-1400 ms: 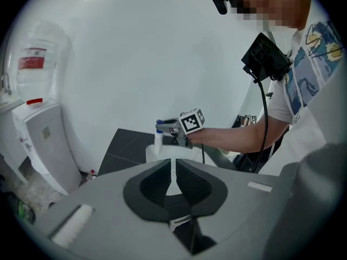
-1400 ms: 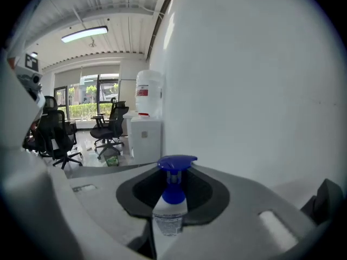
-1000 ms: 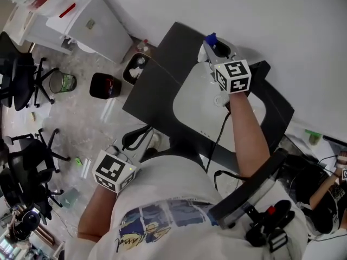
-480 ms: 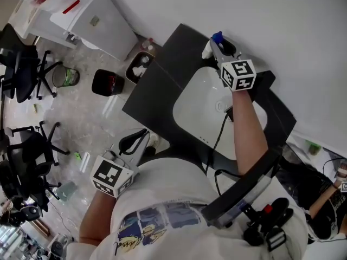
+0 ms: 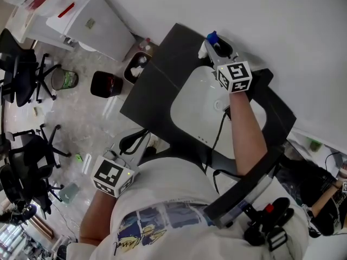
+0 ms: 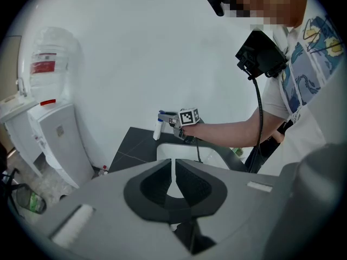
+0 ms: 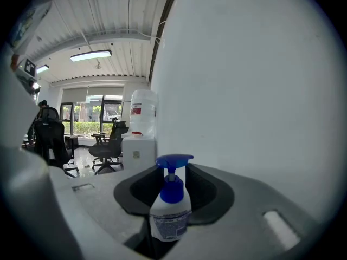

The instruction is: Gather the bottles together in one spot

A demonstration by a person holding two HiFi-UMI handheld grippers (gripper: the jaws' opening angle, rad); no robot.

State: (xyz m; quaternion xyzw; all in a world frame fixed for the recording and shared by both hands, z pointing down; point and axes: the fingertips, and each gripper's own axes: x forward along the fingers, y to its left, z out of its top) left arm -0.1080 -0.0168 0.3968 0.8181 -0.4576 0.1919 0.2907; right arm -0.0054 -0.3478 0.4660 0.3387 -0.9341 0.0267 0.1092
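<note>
A white pump bottle (image 5: 209, 43) with a blue pump head stands upright at the back corner of the dark counter (image 5: 157, 85), against the wall. My right gripper (image 5: 213, 47) reaches over the white basin (image 5: 192, 110) to it. The bottle (image 7: 171, 210) sits between the jaws, which have just been opening and no longer look pressed on it. From the left gripper view the bottle (image 6: 157, 129) and right gripper (image 6: 166, 118) show far off. My left gripper (image 5: 138, 138) hangs low in front of the counter, its jaws (image 6: 172, 175) shut on nothing.
A white water dispenser (image 5: 87, 20) stands left of the counter. Two dark bins (image 5: 105, 85) (image 5: 135, 69) sit on the floor beside it. Office chairs (image 5: 21, 75) crowd the far left. A cable runs down from the right gripper along the arm.
Hardly anything differs. The right gripper stays at the pump bottle by the wall, shifted only slightly. The left gripper hangs in the same place.
</note>
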